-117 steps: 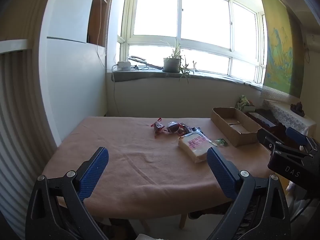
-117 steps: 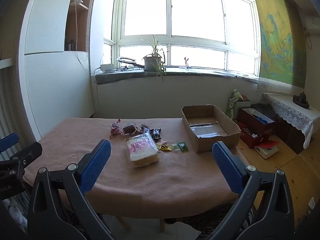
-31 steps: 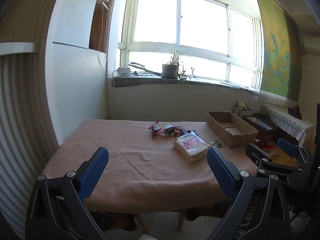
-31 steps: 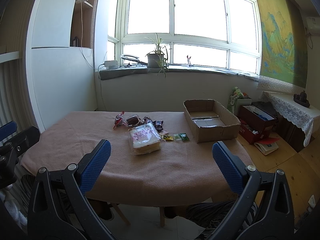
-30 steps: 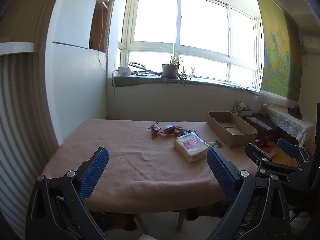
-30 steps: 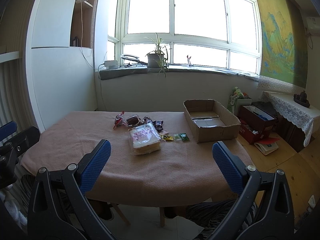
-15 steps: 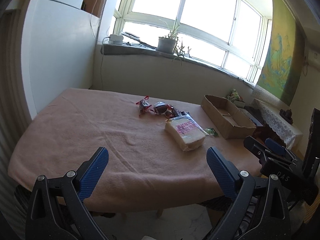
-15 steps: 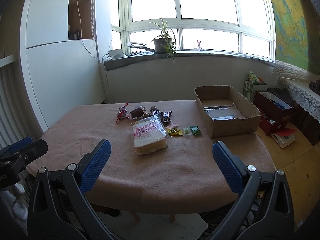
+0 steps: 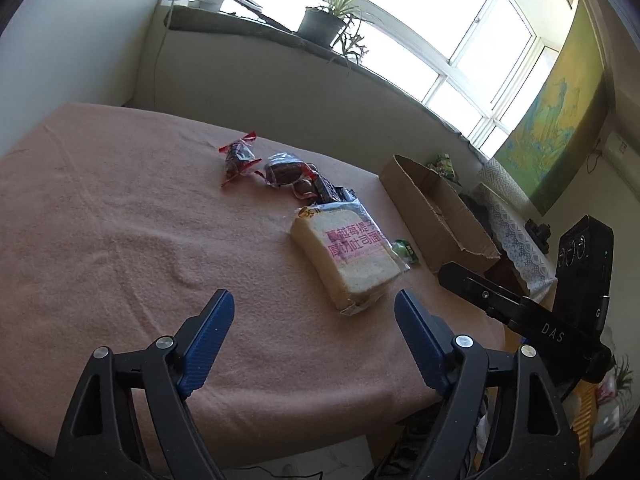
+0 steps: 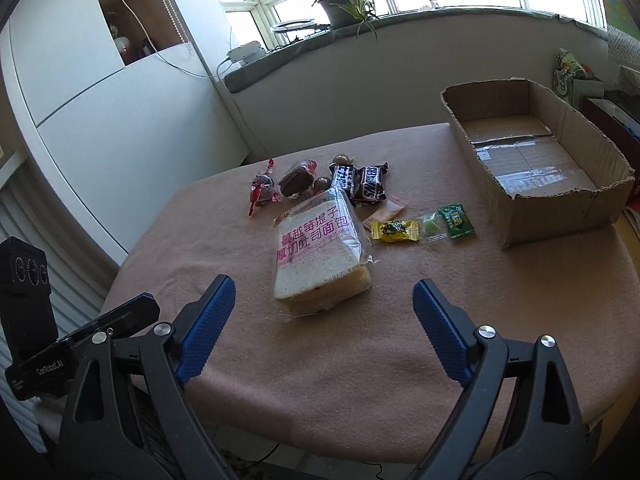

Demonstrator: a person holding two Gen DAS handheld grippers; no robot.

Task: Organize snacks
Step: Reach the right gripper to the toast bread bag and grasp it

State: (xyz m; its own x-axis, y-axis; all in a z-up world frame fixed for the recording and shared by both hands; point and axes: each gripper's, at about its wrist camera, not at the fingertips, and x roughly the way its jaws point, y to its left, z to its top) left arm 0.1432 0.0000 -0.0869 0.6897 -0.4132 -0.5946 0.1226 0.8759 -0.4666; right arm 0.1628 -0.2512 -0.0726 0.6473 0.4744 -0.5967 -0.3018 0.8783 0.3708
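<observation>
A bagged loaf of sliced bread (image 9: 348, 250) (image 10: 318, 254) lies mid-table with small wrapped snacks behind it: a red-wrapped sweet (image 9: 239, 157) (image 10: 262, 188), a brown cake (image 10: 296, 182), two dark chocolate bars (image 10: 362, 184), a yellow candy (image 10: 394, 230) and green candies (image 10: 456, 220). An empty cardboard box (image 9: 434, 210) (image 10: 532, 152) sits at the right. My left gripper (image 9: 314, 308) hovers over the near table edge, jaws closing, nothing between them. My right gripper (image 10: 324, 292) hangs just short of the bread, jaws closing too, nothing gripped.
The table (image 10: 460, 320) wears a pink cloth. A windowsill with a potted plant (image 10: 342, 4) runs behind it. A white cabinet (image 10: 100, 120) stands at the left. Boxes and a lace-covered stand (image 9: 516, 240) crowd the floor to the right of the table.
Both grippers have moved forward and tilted down toward the table, so the snacks look larger and nearer. Both pairs of jaws have narrowed a little.
</observation>
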